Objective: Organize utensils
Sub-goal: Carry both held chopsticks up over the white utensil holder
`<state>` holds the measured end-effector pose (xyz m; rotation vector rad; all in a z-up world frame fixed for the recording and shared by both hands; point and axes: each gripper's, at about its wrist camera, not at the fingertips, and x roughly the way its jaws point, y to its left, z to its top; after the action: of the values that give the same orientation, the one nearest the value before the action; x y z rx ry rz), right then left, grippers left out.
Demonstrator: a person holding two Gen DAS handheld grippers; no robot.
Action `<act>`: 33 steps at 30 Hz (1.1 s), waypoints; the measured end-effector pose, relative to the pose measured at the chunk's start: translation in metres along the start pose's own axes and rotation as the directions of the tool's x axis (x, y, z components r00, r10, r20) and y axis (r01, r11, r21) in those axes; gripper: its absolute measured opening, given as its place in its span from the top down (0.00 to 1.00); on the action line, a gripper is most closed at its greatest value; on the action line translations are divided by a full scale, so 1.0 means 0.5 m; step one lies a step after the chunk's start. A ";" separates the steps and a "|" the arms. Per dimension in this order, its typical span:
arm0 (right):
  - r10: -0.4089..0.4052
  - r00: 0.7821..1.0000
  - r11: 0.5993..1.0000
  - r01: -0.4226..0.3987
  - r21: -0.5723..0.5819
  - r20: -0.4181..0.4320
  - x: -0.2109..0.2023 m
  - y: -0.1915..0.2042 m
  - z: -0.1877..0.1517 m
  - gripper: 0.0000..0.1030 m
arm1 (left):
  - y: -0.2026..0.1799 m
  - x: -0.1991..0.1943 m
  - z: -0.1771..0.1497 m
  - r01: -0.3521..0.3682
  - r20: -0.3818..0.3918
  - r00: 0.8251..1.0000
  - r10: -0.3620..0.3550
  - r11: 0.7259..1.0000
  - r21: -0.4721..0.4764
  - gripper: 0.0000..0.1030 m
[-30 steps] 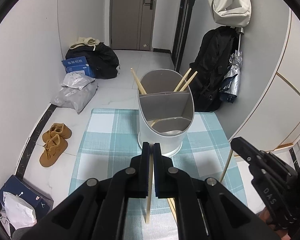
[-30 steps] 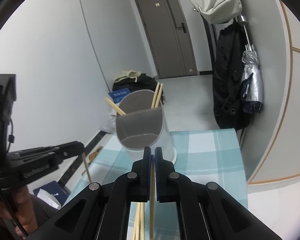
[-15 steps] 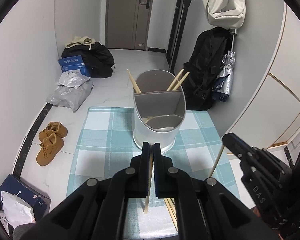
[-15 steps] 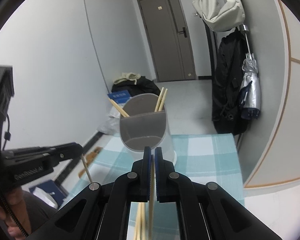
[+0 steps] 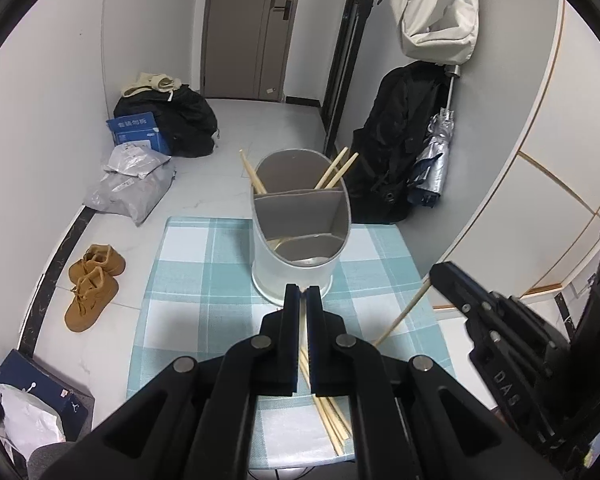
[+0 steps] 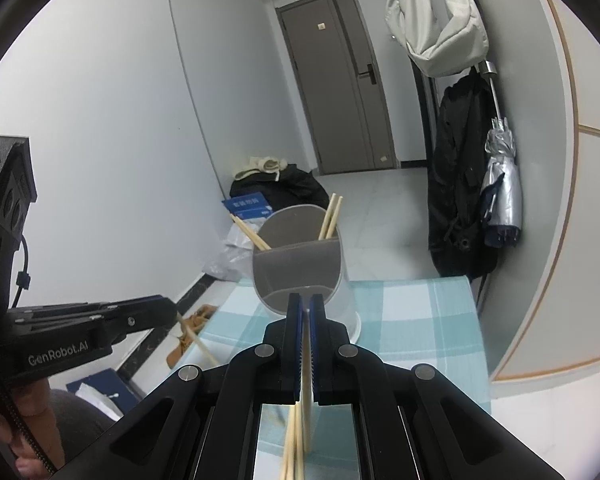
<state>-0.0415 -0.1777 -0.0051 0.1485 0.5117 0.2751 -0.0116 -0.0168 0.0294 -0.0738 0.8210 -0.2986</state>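
Item, left: left gripper (image 5: 303, 294), jaws closed on a single pale wooden chopstick (image 6: 198, 345) that slants down from the fingertips over the near half of the teal checked tablecloth (image 5: 188, 280). Item, centre: white oval utensil holder (image 5: 292, 276) with grey divided interior, standing upright at the far middle of the cloth, three chopsticks (image 5: 336, 170) leaning out of its far compartment, near compartment holding none upright; loose chopsticks (image 5: 332, 420) lying on the cloth near its front edge. Item, right: right gripper (image 6: 307, 302), jaws closed on one chopstick (image 5: 400, 316) angled down toward the loose ones.
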 end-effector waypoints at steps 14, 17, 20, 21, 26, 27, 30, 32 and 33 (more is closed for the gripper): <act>0.029 0.999 0.999 -0.030 0.024 0.038 -0.010 -0.010 0.052 0.98 | -0.027 -0.017 0.050 0.082 -0.027 0.996 -0.081 0.996 0.031 1.00; 0.037 0.998 0.999 -0.037 0.012 0.041 -0.009 -0.007 0.072 0.98 | -0.035 -0.027 0.073 0.096 -0.018 0.995 -0.096 0.994 0.051 1.00; 0.045 0.998 0.999 -0.045 -0.001 0.047 -0.007 -0.004 0.099 0.98 | -0.041 -0.042 0.097 0.109 -0.001 0.994 -0.110 0.992 0.067 1.00; 0.048 0.998 0.999 -0.048 -0.003 0.048 -0.006 -0.004 0.109 0.98 | -0.043 -0.045 0.104 0.112 0.003 0.994 -0.112 0.991 0.069 1.00; 0.072 0.995 0.997 -0.071 -0.017 0.062 -0.002 0.003 0.175 0.98 | -0.046 -0.060 0.159 0.140 0.004 0.990 -0.140 0.988 0.070 1.00; 0.076 0.995 0.997 -0.074 -0.025 0.067 -0.002 0.007 0.190 0.98 | -0.046 -0.061 0.167 0.139 0.007 0.990 -0.140 0.988 0.072 1.00; 0.089 0.993 0.995 -0.086 -0.049 0.076 0.003 0.019 0.239 0.98 | -0.050 -0.067 0.197 0.132 0.027 0.990 -0.135 0.987 0.092 1.00; 0.097 0.992 0.994 -0.091 -0.064 0.084 0.008 0.027 0.269 0.98 | -0.047 -0.071 0.219 0.132 0.047 0.989 -0.137 0.986 0.099 1.00; 0.104 0.990 0.993 -0.098 -0.071 0.093 0.010 0.031 0.287 0.98 | -0.043 -0.074 0.231 0.129 0.060 0.989 -0.135 0.987 0.100 1.00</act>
<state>0.0311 -0.1717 0.1197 0.1230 0.3988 0.3816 0.0442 -0.0326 0.1382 -0.0484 0.7360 -0.4581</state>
